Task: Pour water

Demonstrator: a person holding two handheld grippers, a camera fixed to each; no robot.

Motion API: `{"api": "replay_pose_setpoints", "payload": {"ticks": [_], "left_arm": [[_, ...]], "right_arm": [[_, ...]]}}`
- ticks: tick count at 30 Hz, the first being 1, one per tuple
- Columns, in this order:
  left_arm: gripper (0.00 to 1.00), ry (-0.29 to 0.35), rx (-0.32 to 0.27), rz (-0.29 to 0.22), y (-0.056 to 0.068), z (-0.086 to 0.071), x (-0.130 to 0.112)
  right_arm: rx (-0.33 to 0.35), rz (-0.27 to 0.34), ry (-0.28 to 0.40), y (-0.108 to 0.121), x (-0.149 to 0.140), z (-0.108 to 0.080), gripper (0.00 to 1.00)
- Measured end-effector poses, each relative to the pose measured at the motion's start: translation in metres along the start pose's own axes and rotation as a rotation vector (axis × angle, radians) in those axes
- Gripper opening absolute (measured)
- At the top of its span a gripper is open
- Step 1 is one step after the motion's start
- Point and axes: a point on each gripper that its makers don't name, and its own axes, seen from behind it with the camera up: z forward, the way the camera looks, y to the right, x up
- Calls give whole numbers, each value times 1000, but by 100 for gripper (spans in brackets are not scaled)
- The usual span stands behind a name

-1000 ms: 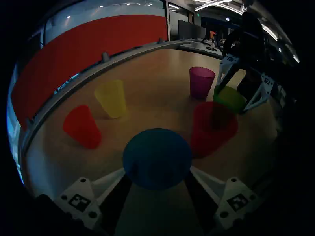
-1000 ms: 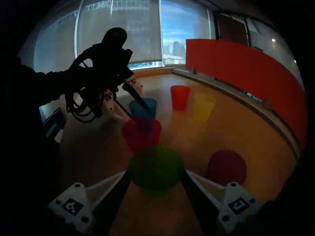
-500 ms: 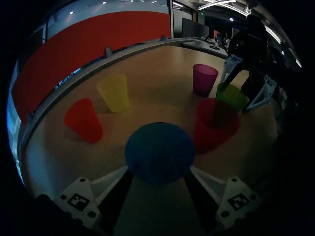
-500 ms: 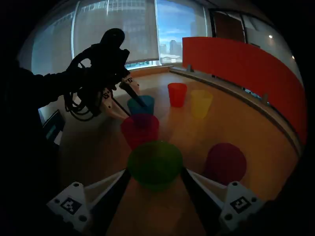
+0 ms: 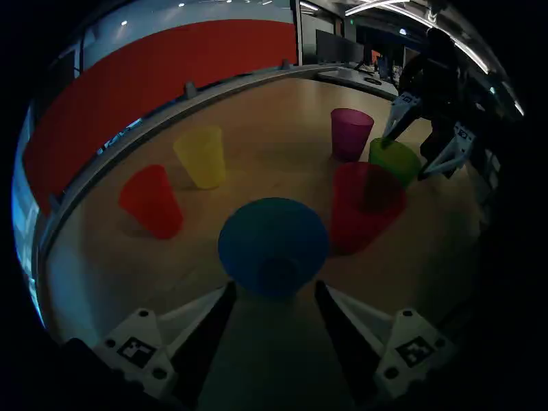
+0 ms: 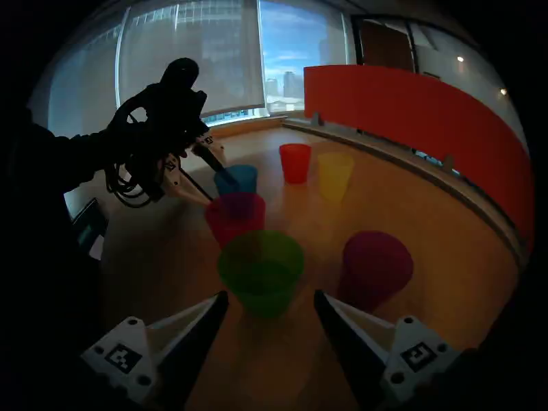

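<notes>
A blue cup [image 5: 272, 240] stood upright at lower centre of the left gripper view, between the tips of the left gripper [image 5: 274, 288]. Its fingers [image 5: 198, 322] were spread wide, with a gap at either side of the cup's base. In the right gripper view a green cup [image 6: 262, 270] stood at centre between the equally parted fingers [image 6: 349, 329] of the right gripper [image 6: 269, 296]. Whether either cup held water could not be told. An orange-red cup [image 5: 151, 201], yellow cup [image 5: 202, 156], crimson cup [image 5: 363, 212] and purple cup [image 5: 351, 132] dotted the wooden surface [image 5: 274, 123], with a red partition [image 5: 137, 75] at upper left and windows [image 6: 198, 61] beyond.
</notes>
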Motion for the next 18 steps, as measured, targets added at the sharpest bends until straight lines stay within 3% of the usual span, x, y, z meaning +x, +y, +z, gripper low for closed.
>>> {"api": "replay_pose_setpoints", "payload": {"ticks": [11,18], "left_arm": [[85,9,40,-19,-4,-22,-11],[85,21,87,-23,-11,-35,-14]], "right_arm": [[-64,10,19,5,-5,-27,97],[-90,11,31,4,-2,-34,97]]}}
